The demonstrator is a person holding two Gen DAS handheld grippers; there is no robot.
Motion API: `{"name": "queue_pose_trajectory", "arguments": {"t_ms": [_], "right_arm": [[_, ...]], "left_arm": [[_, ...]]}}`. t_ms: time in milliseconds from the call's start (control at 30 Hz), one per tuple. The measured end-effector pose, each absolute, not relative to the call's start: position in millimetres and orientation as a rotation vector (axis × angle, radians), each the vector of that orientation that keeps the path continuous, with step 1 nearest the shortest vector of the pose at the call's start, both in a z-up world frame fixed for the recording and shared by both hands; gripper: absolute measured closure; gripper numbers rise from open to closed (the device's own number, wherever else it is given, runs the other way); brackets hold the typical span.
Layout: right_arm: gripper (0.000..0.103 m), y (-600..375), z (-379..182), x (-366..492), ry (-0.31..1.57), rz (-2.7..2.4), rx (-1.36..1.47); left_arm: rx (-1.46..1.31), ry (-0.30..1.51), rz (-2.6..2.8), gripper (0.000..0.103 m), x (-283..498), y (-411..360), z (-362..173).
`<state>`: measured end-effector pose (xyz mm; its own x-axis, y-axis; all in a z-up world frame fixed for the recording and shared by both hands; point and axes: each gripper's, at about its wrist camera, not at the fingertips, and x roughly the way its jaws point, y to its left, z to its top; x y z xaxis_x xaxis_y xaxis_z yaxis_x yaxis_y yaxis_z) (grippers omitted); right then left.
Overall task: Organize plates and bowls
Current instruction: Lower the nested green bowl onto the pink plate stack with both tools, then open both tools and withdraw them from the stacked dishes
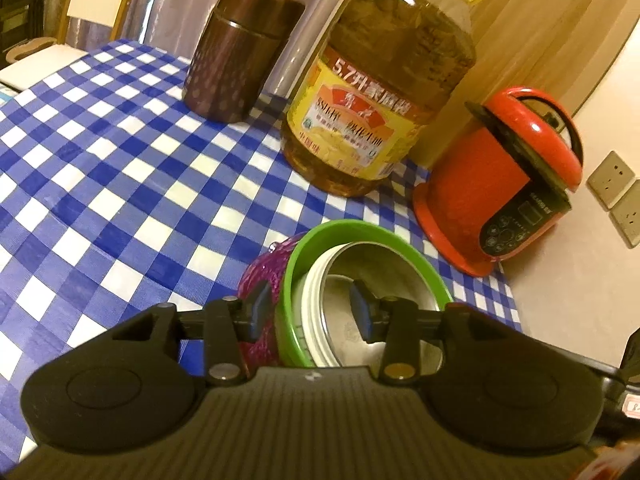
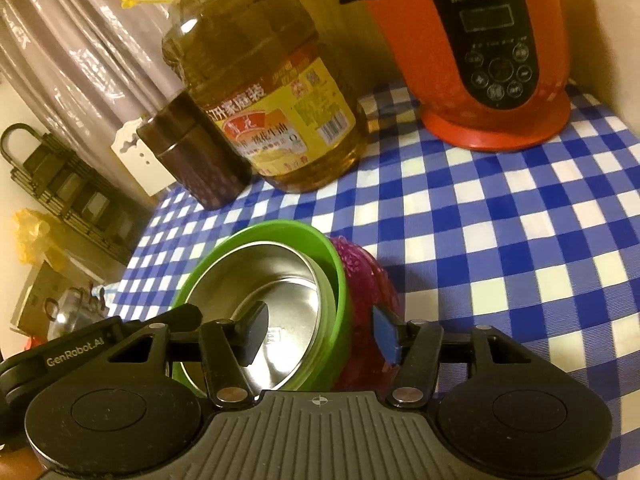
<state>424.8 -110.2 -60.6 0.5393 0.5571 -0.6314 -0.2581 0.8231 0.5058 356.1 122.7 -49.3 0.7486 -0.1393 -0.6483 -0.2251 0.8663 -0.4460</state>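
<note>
A steel bowl (image 1: 384, 276) sits nested in a green bowl (image 1: 320, 236), which rests in a purple textured glass bowl (image 1: 260, 276) on the checked tablecloth. My left gripper (image 1: 309, 314) is open; its jaws straddle the left rims of the stack, one finger outside, one inside the steel bowl. My right gripper (image 2: 322, 334) is open too, and straddles the right rims of the steel bowl (image 2: 256, 280), green bowl (image 2: 340, 280) and purple bowl (image 2: 372, 276).
A big oil bottle (image 1: 384, 88), a brown canister (image 1: 240, 48) and a red cooker (image 1: 508, 176) stand behind the stack on the blue-white table (image 1: 100, 184). A wall with sockets (image 1: 616, 196) lies to the right. The left gripper's body (image 2: 80, 344) shows beside the right one.
</note>
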Motion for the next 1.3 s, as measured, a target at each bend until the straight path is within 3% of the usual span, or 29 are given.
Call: {"name": "queue_pose_trajectory", "arguments": {"t_ms": [33, 533, 1000, 1300], "right_arm": [[0.046, -110.9, -58.8, 422.6, 0.865, 0.498, 0.371], [0.046, -130.3, -35.0, 374.0, 0.772, 0.489, 0.346], [0.045, -130.4, -18.0, 315.2, 0.699, 0.463, 0.16], [0.044, -127.5, -13.7, 288.4, 0.675, 0.446, 0.108]], "left_arm": [[-0.531, 0.724, 0.05, 0.055, 353.6, 122.3, -48.7], [-0.447, 0.662, 0.054, 0.026, 307.8, 111.6, -28.7], [-0.309, 0.667, 0.044, 0.013, 251.6, 94.3, -15.4], [-0.23, 0.695, 0.075, 0.013, 230.9, 95.4, -9.5]]}}
